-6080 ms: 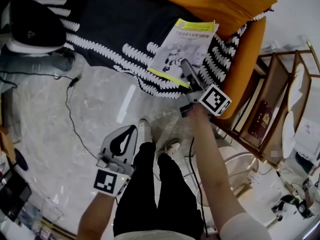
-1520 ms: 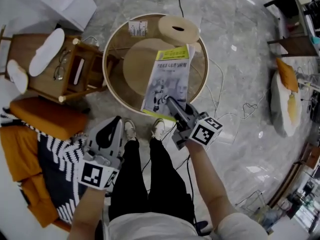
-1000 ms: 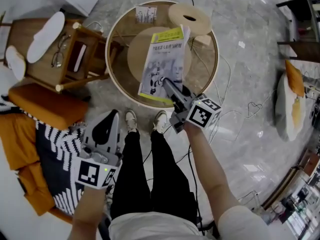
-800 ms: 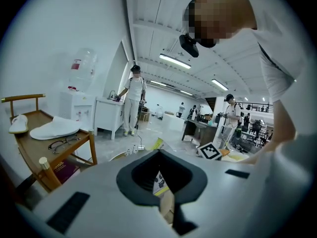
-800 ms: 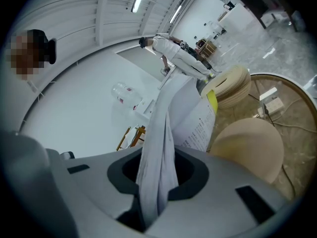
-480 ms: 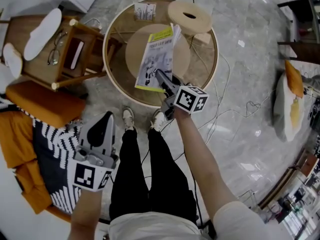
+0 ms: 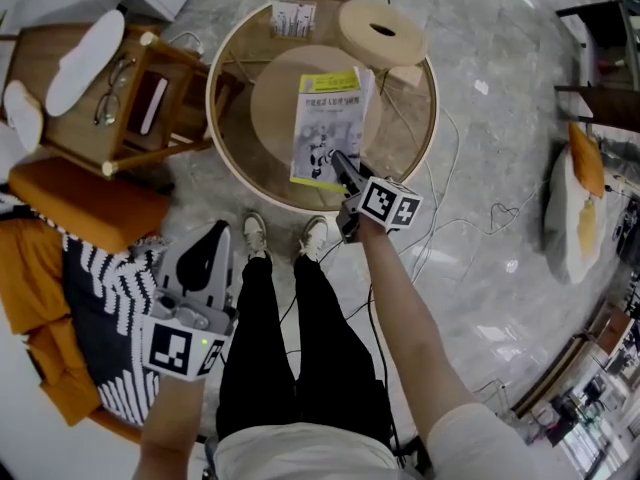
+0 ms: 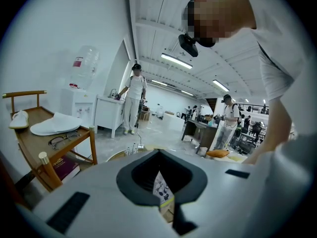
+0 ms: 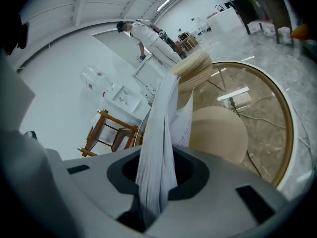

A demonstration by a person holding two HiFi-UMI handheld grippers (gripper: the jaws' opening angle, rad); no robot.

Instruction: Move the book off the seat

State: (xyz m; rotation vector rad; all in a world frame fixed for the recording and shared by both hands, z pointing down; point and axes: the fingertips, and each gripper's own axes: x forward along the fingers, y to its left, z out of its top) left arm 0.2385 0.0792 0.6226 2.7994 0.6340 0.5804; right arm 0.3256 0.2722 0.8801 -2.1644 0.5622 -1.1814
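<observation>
Head view: right gripper (image 7: pixel 343 165) clamps the thin glossy book (image 7: pixel 325 128), now flatter over the round glass table's (image 7: pixel 222 153) near edge than half a second ago. Left gripper (image 7: pixel 221 228) has its jaws together, empty.

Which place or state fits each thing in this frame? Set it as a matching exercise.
Things:
1. book
2. glasses
3. left gripper
4. tan disc with a hole

Places or states:
a. on the wooden rack
b. at the glass table's far edge
c. clamped in the right gripper
d. holding nothing

Pairs: 1-c, 2-a, 3-d, 4-b.
</observation>
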